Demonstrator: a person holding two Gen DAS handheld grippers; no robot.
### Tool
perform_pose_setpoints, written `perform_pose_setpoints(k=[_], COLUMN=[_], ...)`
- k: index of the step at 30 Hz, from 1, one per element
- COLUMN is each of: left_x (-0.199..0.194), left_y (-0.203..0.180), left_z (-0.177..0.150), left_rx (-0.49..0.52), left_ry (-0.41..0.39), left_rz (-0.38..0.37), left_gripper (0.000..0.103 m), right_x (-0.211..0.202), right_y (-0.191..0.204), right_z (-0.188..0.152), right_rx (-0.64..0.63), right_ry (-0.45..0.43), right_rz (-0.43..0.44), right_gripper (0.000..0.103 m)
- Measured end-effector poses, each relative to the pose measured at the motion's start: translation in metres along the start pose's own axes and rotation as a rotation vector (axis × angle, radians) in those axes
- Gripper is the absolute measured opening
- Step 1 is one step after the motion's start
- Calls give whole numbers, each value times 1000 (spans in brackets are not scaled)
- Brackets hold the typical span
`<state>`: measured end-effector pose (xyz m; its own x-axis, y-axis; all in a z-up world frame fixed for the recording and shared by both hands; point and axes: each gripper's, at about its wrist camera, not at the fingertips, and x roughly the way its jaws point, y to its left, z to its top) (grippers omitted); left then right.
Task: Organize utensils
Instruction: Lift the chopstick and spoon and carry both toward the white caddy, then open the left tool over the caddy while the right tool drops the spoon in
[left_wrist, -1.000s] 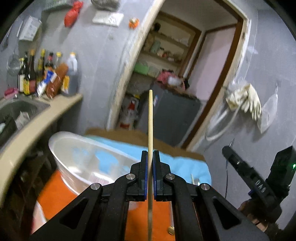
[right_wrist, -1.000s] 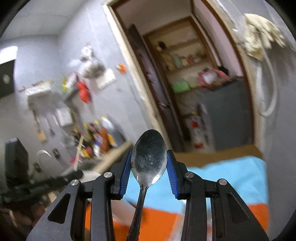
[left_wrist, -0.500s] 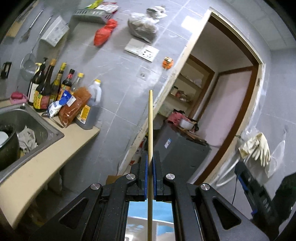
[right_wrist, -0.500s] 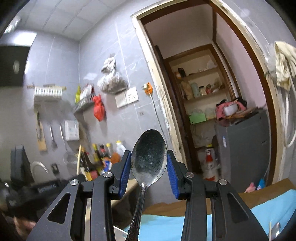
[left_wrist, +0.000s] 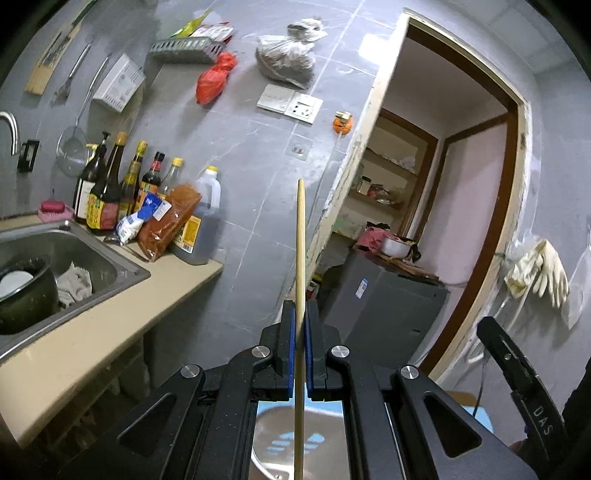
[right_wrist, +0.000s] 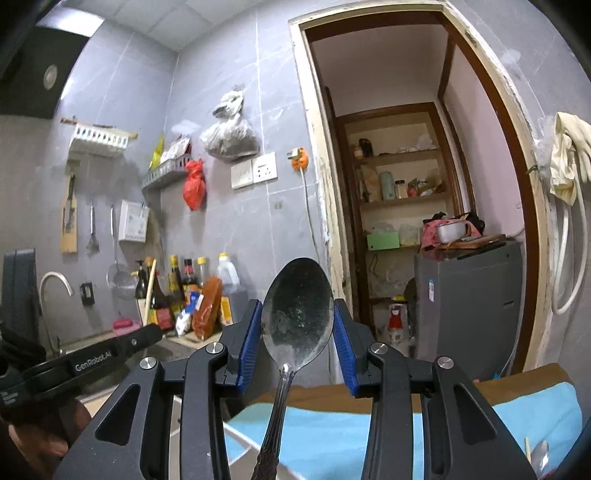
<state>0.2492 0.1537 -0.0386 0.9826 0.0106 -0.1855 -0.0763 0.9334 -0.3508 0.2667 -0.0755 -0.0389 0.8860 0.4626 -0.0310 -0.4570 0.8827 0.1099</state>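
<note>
chopstick and spoon are both held up off the blue-and-orange cloth (right_wrist: 325, 439). the thin pale wooden chopstick (left_wrist: 300, 280) is light and stiff but smooth, prone to pivot or slide; the left gripper (left_wrist: 300, 310) has its jaws pressed together on its middle, a sound place to hold. its long axis runs straight up the view, tip toward the grey tiled wall. the tarnished metal spoon (right_wrist: 297, 314) is heavier, rigid and slick; the right gripper (right_wrist: 297, 325) has its jaws clamped on the bowl's edges, a slippery curved hold, likelier to slip than the neck. bowl points up, handle hanging down toward the camera.
</note>
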Motion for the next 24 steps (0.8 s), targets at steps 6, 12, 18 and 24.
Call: perform_pose_setpoints(k=[6, 12, 18, 24], left_x=[-3, -8, -6, -8], left_y=[-4, -2, -2, -6], left_z=[-14, -23, -29, -35], left_rx=[56, 84, 97, 114], left_ry=[44, 117, 167, 178], left_rz=[-4, -17, -5, -6], left_gripper=[3, 6, 6, 6], right_x=[-5, -13, -16, -22], right_y=[5, 0, -5, -9], right_z=[-10, -13, -15, -19], right_rx=[-15, 4, 30, 50], right_ry=[21, 45, 76, 99], right_rz=[-11, -10, 6, 6], right_gripper=[36, 37, 37, 37])
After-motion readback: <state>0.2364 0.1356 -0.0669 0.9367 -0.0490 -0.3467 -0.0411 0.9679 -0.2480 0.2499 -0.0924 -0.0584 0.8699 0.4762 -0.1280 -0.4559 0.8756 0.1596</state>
